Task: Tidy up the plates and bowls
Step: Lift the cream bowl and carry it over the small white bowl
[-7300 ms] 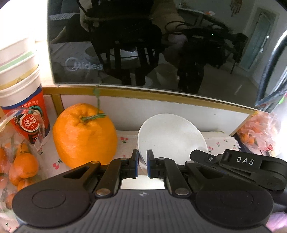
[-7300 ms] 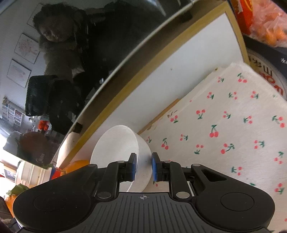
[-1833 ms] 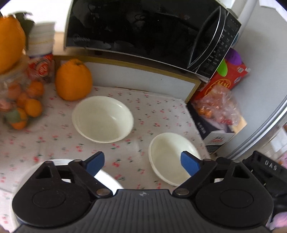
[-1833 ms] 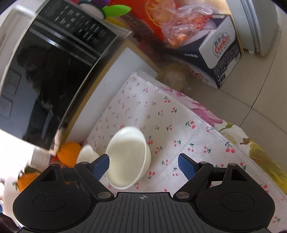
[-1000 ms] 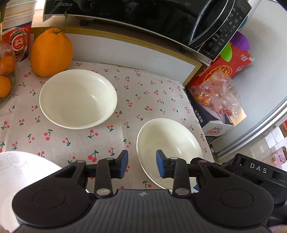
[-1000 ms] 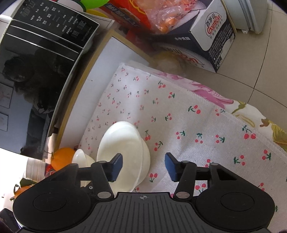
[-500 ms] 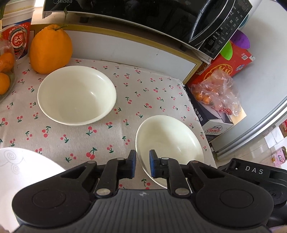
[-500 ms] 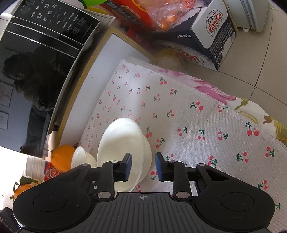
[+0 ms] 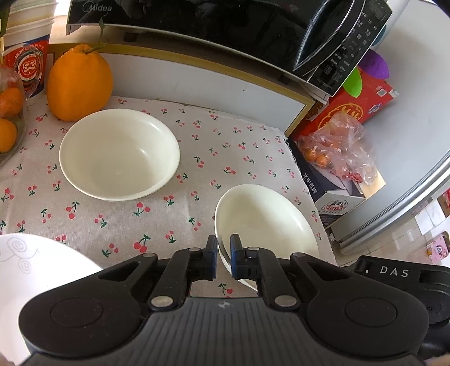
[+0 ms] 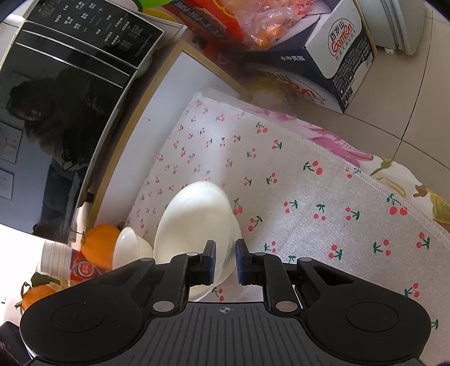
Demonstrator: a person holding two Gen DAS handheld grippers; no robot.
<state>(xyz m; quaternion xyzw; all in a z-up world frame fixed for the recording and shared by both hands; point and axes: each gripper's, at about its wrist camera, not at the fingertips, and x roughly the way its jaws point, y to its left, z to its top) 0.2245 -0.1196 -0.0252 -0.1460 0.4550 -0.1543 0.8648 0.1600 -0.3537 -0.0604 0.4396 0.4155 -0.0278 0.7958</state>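
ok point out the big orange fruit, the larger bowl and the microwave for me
big orange fruit [image 9: 78,84], left wrist view, front of its skin
larger bowl [image 9: 118,154], left wrist view, inside bottom
microwave [image 9: 211,25], left wrist view, dark glass door

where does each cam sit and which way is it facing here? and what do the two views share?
Left wrist: on the left gripper, angled down at the cherry-print cloth; its jaws pinch the near rim of the smaller bowl; the other gripper's black body shows lower right.
Right wrist: on the right gripper, angled down from the cloth's far side, jaws closing on that bowl's rim.
Shared: smaller bowl, larger bowl, big orange fruit, microwave, cloth.
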